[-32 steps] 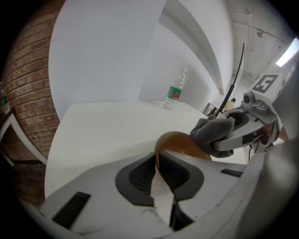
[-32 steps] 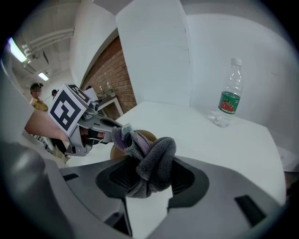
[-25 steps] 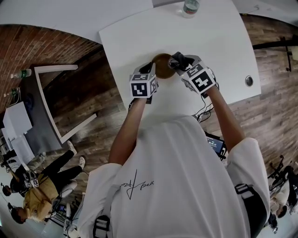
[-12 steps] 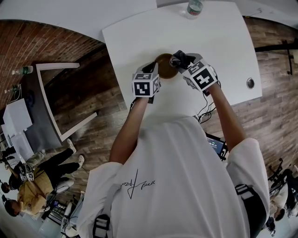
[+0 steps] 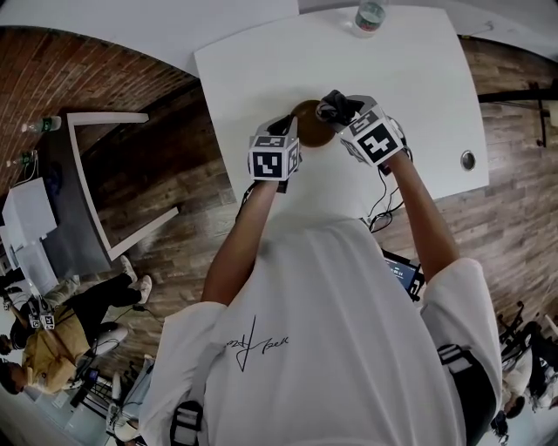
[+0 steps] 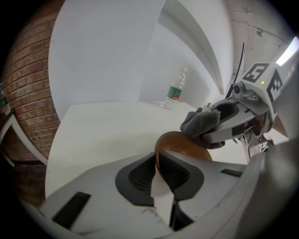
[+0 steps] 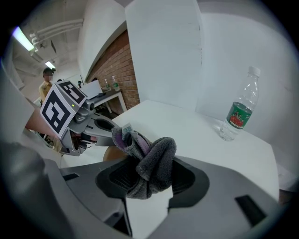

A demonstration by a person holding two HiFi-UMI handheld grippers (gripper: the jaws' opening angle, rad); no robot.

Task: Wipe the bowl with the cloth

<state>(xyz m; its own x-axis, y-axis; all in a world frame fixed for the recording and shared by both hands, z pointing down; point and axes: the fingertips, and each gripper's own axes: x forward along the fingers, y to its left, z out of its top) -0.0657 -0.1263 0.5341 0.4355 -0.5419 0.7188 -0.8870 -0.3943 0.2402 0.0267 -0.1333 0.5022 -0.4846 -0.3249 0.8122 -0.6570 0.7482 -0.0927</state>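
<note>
A brown bowl [image 5: 311, 122] is held above the white table [image 5: 410, 78], between the two grippers. My left gripper [image 6: 159, 179] is shut on the bowl's [image 6: 180, 145] thin rim, which passes between its pads. My right gripper [image 7: 148, 179] is shut on a bunched grey cloth [image 7: 149, 163] with a purple inner side. In the left gripper view the cloth [image 6: 200, 122] presses on the bowl's upper right side. In the head view the cloth [image 5: 338, 106] shows at the bowl's right edge, ahead of the right gripper [image 5: 336, 111]. Only a sliver of the bowl [image 7: 112, 153] shows in the right gripper view.
A clear plastic bottle with a green label [image 5: 369, 15] stands at the table's far edge. A round grommet [image 5: 468, 159] sits in the table's right side. A white table frame [image 5: 105, 187] and seated people [image 5: 52, 344] are at the left on the wood floor.
The cloth and right gripper have shifted slightly left over the bowl's right edge. The left gripper and bowl have kept their place.
</note>
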